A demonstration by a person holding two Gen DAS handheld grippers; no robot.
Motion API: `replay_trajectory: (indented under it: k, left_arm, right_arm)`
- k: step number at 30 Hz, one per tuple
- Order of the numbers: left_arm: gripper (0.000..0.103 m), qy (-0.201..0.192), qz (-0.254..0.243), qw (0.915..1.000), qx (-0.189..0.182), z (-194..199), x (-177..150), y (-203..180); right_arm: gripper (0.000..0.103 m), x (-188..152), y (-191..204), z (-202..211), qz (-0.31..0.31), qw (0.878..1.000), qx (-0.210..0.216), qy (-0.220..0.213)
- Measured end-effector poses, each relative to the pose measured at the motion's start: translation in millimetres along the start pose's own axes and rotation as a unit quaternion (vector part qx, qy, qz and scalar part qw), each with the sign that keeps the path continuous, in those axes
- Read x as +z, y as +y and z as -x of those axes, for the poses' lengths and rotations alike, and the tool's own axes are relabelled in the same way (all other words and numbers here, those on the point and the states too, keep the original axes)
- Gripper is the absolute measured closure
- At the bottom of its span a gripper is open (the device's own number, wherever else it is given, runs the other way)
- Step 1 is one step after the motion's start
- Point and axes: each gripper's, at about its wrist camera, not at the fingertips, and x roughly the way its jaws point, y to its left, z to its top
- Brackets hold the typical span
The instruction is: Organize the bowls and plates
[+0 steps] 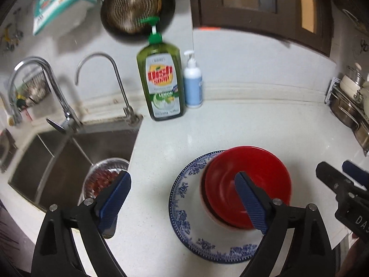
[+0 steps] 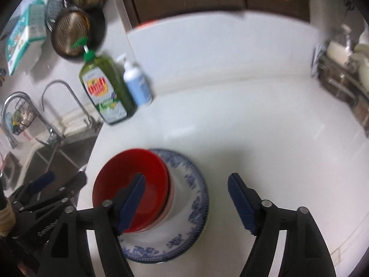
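Red bowls [image 1: 248, 184] sit nested in a short stack on a blue-patterned white plate [image 1: 184, 212], which lies flat on the white surface [image 1: 253, 120] just right of the sink [image 1: 69, 157]. The stack is off-centre on the plate, toward its far edge. Both tongs are spread wide and hold nothing. The left tongs [image 1: 184, 198] hang above the plate's left part, one finger over the bowls and the other over the surface's edge by the sink. The right tongs [image 2: 186, 198] straddle the plate's right side.

By my reading, the stacking looks done, or a grasp on the pile is about to begin; motion blur leaves that unsettled. If the pile is to be carried, the next move calls for lowering one pair of tongs to the plate's rim and pinching it firmly, keeping it level so the bowls do not slide.
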Motion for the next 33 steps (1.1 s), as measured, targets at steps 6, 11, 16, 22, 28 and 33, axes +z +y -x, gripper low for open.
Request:
replay_trajectory:
  k: [6,11,16,22,28,33]
  left_arm:
    - [0.005,-0.050,0.004,0.9984,0.024,46,-25,-8]
    - [0.001,-0.085,0.002,0.9959,0.031,88,-50,-14]
    - [0.001,-0.108,0.008,0.9934,0.037,135,-74,-19]
    - [0.001,-0.127,0.013,0.9905,0.050,183,-101,-23]
    - [0.001,-0.131,0.024,0.9901,0.044,214,-119,-22]
    - [0.000,-0.140,0.021,0.9892,0.039,230,-126,-23]
  right_arm:
    - [0.017,-15,-7,43,0.038,0.998,-0.014,-0.057]
    - [0.015,-38,-14,77,0.052,0.995,-0.010,-0.085]
    - [0.015,-66,-26,117,0.052,0.993,0.002,-0.104]
    - [0.015,-94,-34,162,0.060,0.990,0.005,-0.126]
    - [0.015,-117,-40,197,0.067,0.989,0.010,-0.133]
    - [0.015,-128,-43,218,0.064,0.988,0.008,-0.142]
